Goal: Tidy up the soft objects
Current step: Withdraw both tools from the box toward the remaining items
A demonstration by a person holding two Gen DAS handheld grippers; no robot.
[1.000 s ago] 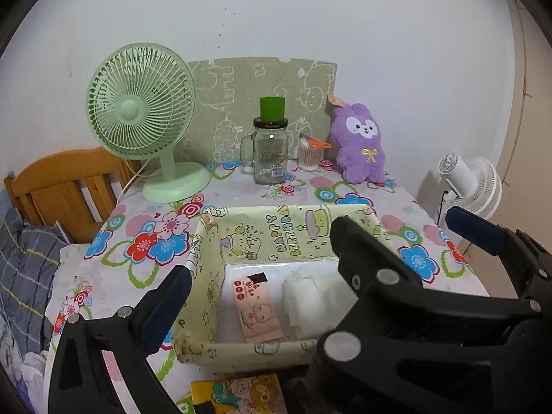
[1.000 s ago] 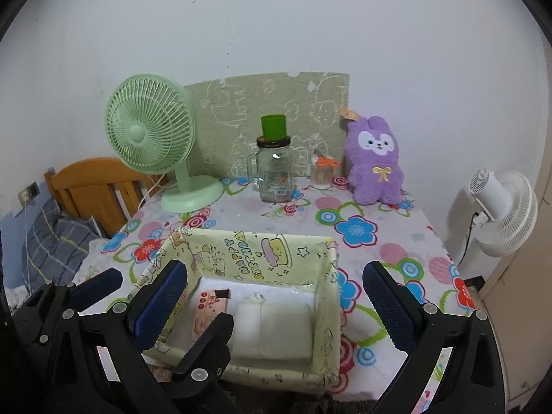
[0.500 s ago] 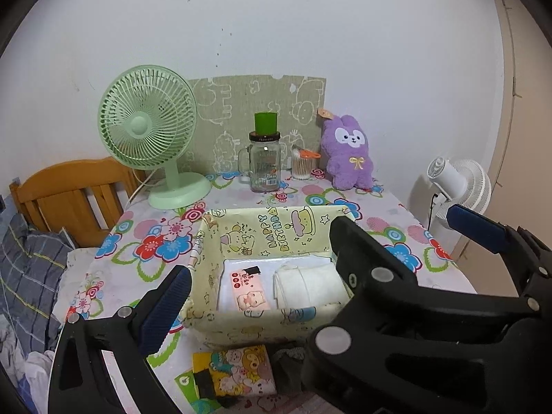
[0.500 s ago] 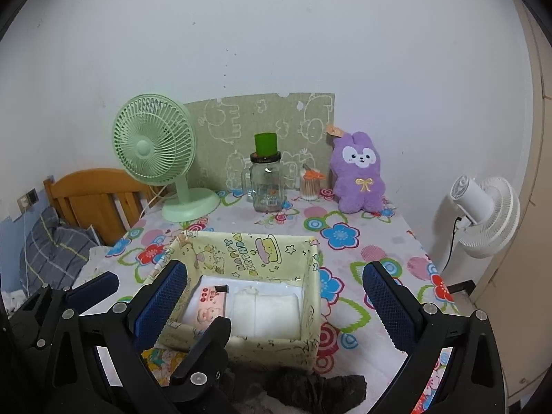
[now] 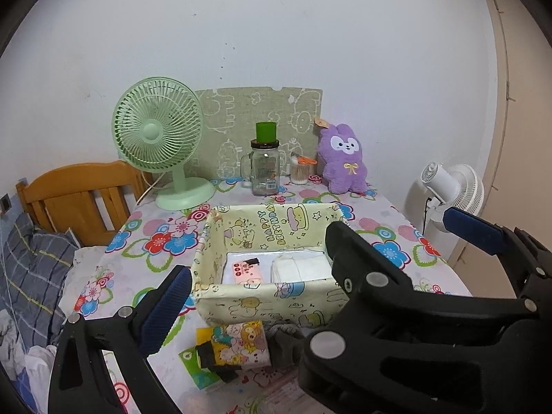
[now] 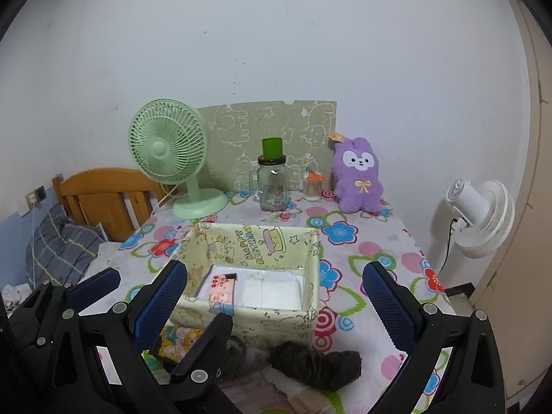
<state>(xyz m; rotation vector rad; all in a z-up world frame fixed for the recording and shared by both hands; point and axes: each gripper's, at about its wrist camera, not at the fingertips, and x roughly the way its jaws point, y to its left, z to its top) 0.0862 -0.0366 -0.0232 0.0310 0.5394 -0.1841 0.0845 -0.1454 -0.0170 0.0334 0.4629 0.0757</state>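
Socks, a dark grey bundle (image 6: 317, 365), lie just ahead of your wide-open right gripper (image 6: 276, 293), against the fabric bin (image 6: 262, 317) printed "HAPPY BIRTHDAY". Your left gripper (image 5: 310, 258), also spread wide, hovers level beside it, holding nothing.

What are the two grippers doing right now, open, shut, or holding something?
Left gripper: open, holding nothing.
Right gripper: open, holding nothing, above the yellow fabric box.
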